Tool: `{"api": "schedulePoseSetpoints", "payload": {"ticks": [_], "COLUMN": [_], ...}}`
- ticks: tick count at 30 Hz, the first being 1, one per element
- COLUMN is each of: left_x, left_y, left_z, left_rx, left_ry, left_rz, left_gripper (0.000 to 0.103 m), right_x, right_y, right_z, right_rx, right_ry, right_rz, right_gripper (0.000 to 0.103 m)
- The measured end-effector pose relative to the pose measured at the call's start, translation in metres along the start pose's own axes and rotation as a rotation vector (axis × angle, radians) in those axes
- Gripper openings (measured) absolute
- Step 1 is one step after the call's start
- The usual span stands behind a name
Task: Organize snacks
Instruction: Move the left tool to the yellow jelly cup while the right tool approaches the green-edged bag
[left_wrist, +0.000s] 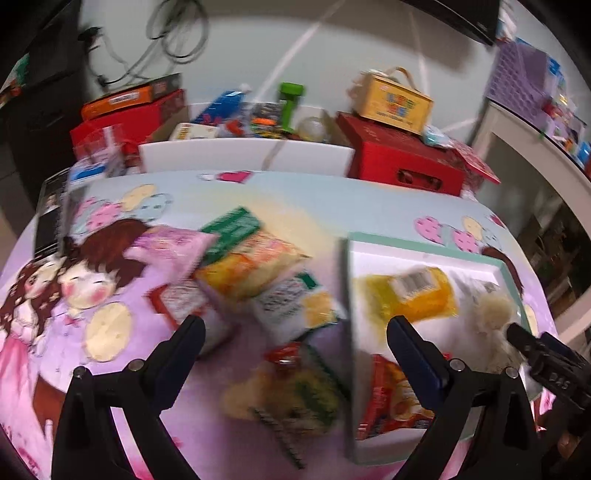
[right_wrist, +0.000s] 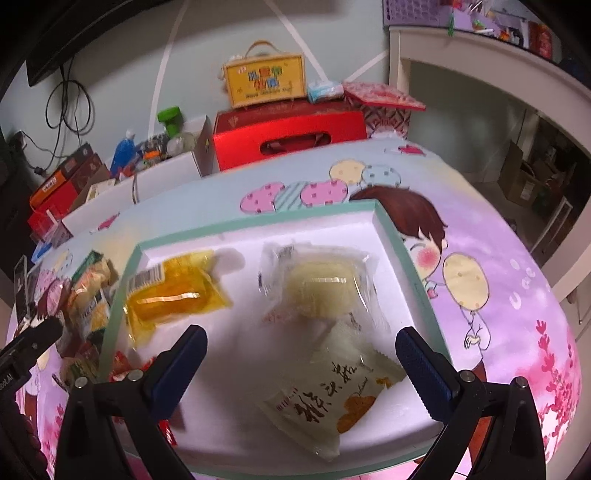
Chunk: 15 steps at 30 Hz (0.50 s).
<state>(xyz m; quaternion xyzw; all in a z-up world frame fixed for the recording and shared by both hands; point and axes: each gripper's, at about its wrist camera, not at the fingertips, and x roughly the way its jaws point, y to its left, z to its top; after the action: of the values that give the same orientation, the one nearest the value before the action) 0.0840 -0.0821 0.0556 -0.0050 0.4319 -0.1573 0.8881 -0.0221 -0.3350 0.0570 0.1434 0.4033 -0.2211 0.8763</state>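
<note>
Both grippers spread wide, empty, above tray (right_wrist: 258, 225) rim and loose snacks (left_wrist: 258, 266)

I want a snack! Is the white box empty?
Not empty. The white box holds a yellow packet, a clear-wrapped cake and other packets.

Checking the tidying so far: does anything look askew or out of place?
Yes. In the white tray, the cream packet lies tilted, overlapping the clear-wrapped pastry. Several snack packets sit heaped loose on the tablecloth.

Left hand-held gripper (left_wrist: 295, 328) agape, empty; right hand-held gripper (right_wrist: 301, 339) likewise.
</note>
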Motion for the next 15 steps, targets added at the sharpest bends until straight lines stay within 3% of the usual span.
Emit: {"api": "schedulePoseSetpoints", "payload": {"ticks": [6, 10, 15], "left_x": [-0.005, -0.005, -0.005], "left_y": [0.045, 0.073, 0.091], "left_z": [0.001, -0.004, -0.011], "left_rx": [-0.096, -0.164, -0.206], "left_ry": [0.005, 0.025, 0.044], "left_rz": [0.101, 0.135, 0.156], "left_gripper": [0.099, 0.099, 0.099], "right_x": [-0.009, -0.007, -0.008], "right_y": [0.017, 0.039, 0.079], "right_z": [0.004, 0.002, -0.005], "right_rx": [-0.019, -0.065, -0.14], "right_ry": [-0.05, -0.04, -0.041], "right_rz": [0.048, 0.086, 0.196], "right_gripper": [0.103, 0.103, 0.103]}}
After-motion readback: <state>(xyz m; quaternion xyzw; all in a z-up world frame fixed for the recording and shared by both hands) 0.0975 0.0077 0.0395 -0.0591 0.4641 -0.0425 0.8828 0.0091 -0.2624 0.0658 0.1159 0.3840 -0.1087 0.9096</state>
